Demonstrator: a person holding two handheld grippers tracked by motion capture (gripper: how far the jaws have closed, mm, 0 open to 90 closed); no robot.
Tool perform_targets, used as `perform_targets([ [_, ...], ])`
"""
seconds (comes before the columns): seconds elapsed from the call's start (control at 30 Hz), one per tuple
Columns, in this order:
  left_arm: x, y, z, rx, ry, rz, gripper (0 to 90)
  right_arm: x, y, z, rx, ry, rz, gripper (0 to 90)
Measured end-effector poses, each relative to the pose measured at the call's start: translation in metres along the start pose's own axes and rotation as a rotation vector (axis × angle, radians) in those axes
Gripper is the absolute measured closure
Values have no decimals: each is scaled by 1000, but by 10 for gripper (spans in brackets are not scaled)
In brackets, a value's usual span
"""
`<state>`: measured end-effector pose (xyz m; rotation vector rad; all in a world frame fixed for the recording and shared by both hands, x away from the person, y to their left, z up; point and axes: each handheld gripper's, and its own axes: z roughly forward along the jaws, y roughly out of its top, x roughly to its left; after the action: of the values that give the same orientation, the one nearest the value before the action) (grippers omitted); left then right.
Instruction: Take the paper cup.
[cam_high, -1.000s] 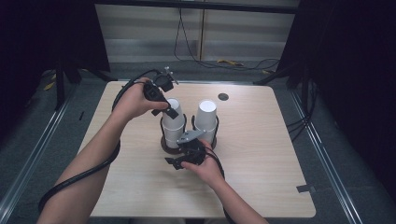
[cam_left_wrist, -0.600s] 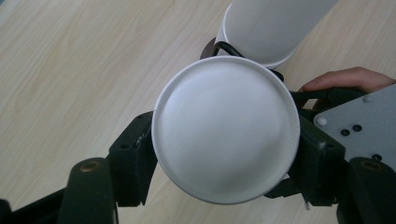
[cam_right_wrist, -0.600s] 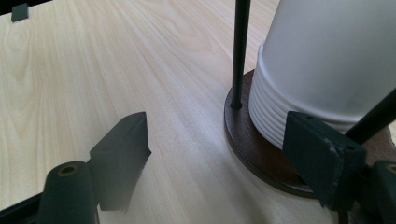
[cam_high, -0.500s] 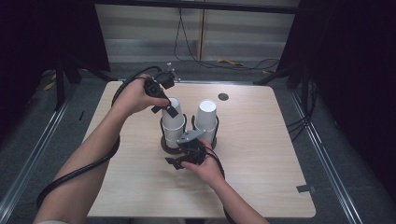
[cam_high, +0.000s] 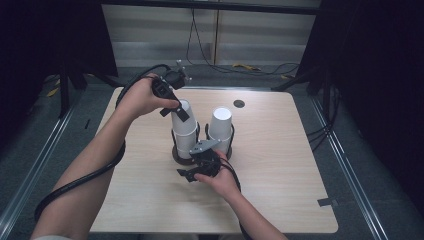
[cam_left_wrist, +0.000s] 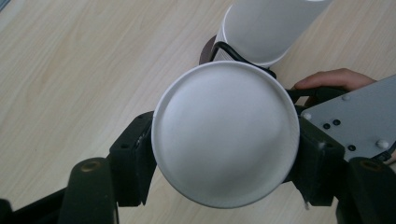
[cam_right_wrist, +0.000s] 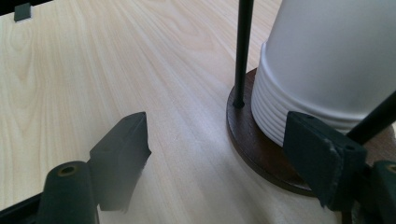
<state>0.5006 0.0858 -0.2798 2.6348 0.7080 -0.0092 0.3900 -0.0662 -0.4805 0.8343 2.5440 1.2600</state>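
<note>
The left gripper (cam_high: 181, 114) is clamped on the top white cup (cam_left_wrist: 225, 140) of the left stack (cam_high: 185, 132), as one second earlier. The right gripper (cam_high: 192, 172) is unmoved; its jaws are held apart beside the holder base (cam_right_wrist: 254, 147), empty.

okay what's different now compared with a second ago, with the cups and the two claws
Little has changed. The left claw keeps its clamp on the top cup of the left stack, with no clear lift yet. The right claw stays by the wooden base, jaws apart; the right stack is untouched.
</note>
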Motion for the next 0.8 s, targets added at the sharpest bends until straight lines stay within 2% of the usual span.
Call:
perform_targets([
  [0.17,-1,-2,-4,-2,-6,-10,329,2,-1,1,11,12,-10,215],
  [0.5,-6,-9,-15,-2,-2,-3,329,7,-5,-3,14,36,-21,179],
  [0.8,-14,-15,-22,4,-1,16,329,4,-10,-14,-5,56,15,159],
])
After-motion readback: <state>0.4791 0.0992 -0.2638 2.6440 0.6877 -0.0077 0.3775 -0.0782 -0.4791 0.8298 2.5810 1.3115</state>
